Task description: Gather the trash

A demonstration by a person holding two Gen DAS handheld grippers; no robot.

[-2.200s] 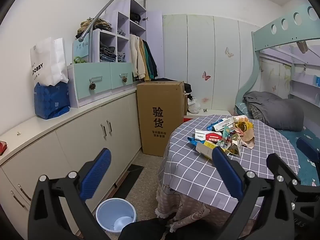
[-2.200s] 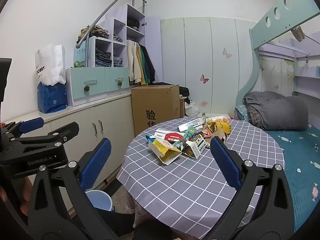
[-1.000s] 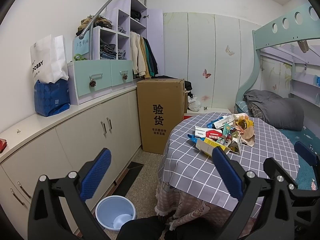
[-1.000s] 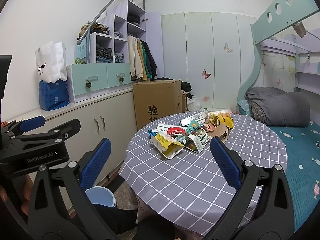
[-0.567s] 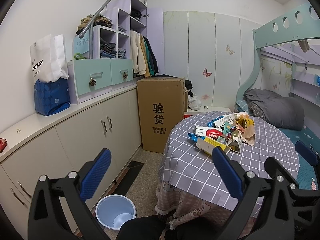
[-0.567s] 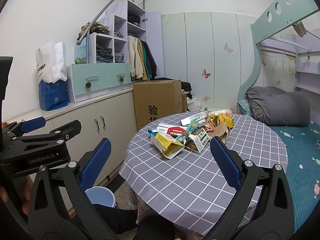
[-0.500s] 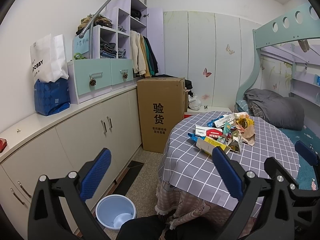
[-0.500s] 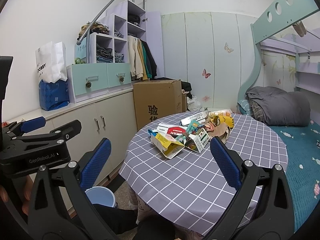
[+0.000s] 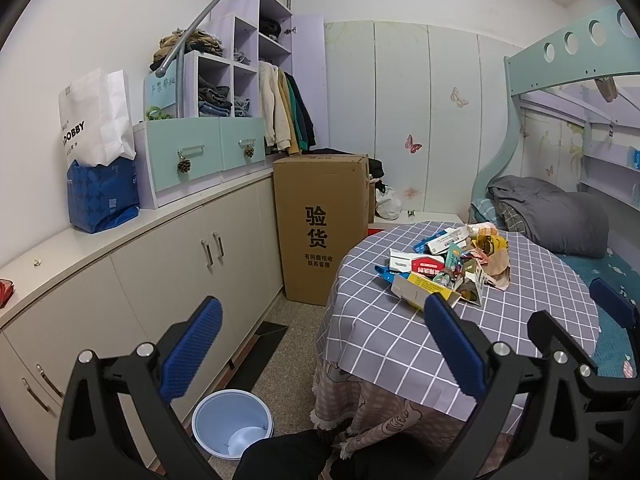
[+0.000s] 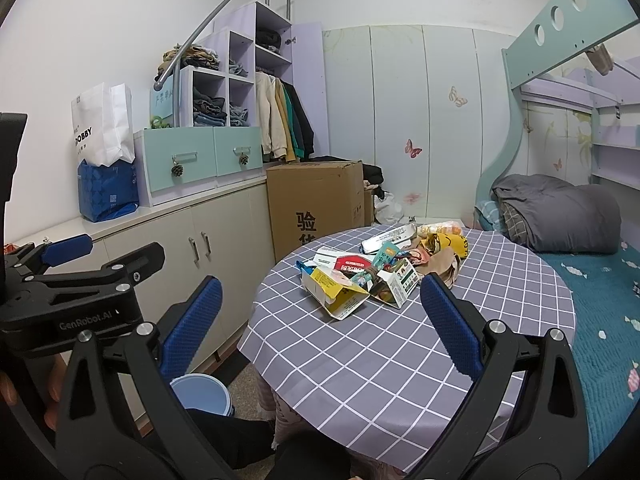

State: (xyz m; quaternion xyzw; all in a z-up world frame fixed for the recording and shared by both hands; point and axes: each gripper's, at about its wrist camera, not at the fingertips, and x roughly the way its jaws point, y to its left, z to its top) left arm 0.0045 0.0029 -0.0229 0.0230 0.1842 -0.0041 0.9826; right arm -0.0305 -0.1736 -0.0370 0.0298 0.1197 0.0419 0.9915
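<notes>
**Trash heaped on the bench, both grippers released**

The trash (image 10: 384,268) lies in a loose heap near the middle of the round bench (image 10: 400,352), on its grey checked cloth: a torn yellow carton (image 10: 334,290) nearest the camera, a white carton (image 10: 396,282) just beside it, a red-and-white box (image 10: 344,262) behind, and crumpled brown paper (image 10: 440,262) and a yellow wrapper (image 10: 450,242) toward the far side. In the left wrist view the same heap (image 9: 448,264) sits on the bench (image 9: 400,344) ahead and to the right.

The right gripper (image 10: 320,328) is held back from the bench edge, jaws spread wide and empty, well apart from the heap. The left gripper (image 9: 320,348) is likewise spread and empty, hanging over the floor beside the bench.

A blue bin (image 9: 232,424) stands on the floor below the left gripper, next to the cabinets (image 9: 160,272). A tall cardboard box (image 9: 320,224) stands behind the bench, and a bed (image 10: 592,292) with a grey blanket (image 10: 556,212) lies to the right.
</notes>
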